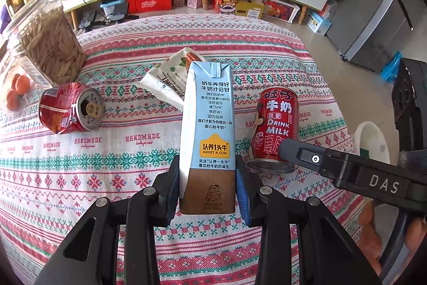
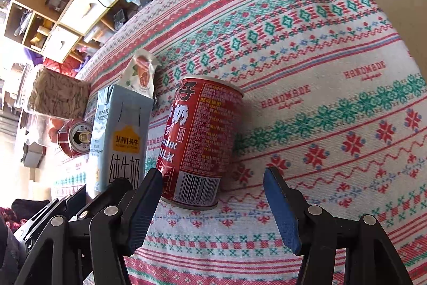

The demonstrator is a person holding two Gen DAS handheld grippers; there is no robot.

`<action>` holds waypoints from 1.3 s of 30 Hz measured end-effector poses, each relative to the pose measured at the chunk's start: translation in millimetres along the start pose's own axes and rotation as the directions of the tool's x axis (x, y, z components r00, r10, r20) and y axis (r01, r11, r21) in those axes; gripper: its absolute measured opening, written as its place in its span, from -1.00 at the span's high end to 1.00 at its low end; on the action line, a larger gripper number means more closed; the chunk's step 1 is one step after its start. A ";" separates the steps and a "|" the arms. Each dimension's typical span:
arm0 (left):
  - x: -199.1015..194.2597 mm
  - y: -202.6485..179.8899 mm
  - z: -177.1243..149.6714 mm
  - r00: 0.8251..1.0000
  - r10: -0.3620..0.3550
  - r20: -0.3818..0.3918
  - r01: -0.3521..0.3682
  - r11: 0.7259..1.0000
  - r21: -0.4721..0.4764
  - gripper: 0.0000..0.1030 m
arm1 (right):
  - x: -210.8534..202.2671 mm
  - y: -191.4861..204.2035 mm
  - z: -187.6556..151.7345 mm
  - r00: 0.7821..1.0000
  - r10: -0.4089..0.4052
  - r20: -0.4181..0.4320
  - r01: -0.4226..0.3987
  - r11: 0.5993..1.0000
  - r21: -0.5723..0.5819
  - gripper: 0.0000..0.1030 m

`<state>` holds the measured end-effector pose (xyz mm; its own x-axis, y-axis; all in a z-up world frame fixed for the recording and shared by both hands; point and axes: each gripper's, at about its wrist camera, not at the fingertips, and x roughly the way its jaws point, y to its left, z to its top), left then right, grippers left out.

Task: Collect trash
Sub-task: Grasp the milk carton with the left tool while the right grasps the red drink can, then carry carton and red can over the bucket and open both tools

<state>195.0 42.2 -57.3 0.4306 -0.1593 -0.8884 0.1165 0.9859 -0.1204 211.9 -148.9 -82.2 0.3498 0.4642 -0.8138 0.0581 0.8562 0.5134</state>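
My left gripper (image 1: 208,186) is shut on a light blue and brown milk carton (image 1: 208,130), gripping its brown base. The carton also shows in the right wrist view (image 2: 117,138). A red "Drink Milk" can (image 1: 275,124) stands upside down on the patterned tablecloth (image 1: 80,178) just right of the carton. My right gripper (image 2: 213,207) is open, its jaws wide apart around the near end of that can (image 2: 202,140), with gaps on both sides. A crushed red can (image 1: 70,107) lies on its side to the left. A white snack wrapper (image 1: 170,76) lies behind the carton.
A clear jar of seeds (image 1: 48,44) and small oranges (image 1: 17,92) sit at the table's left. A white bin rim (image 1: 371,140) shows beyond the table's right edge. Shelves, drawers and boxes line the far wall; a grey fridge (image 1: 379,18) stands at right.
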 end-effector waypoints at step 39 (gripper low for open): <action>-25.9 -5.7 -30.6 0.999 -0.034 -0.003 0.034 0.999 -0.027 0.26 | -33.4 -10.7 -17.8 0.997 0.071 -0.027 -0.069 0.995 0.070 -0.07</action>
<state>155.8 42.3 -47.1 0.4240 -0.1930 -0.8849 0.1067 0.9809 -0.1628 183.0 -169.6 -65.4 0.3277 0.5298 -0.7823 0.0991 0.8041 0.5861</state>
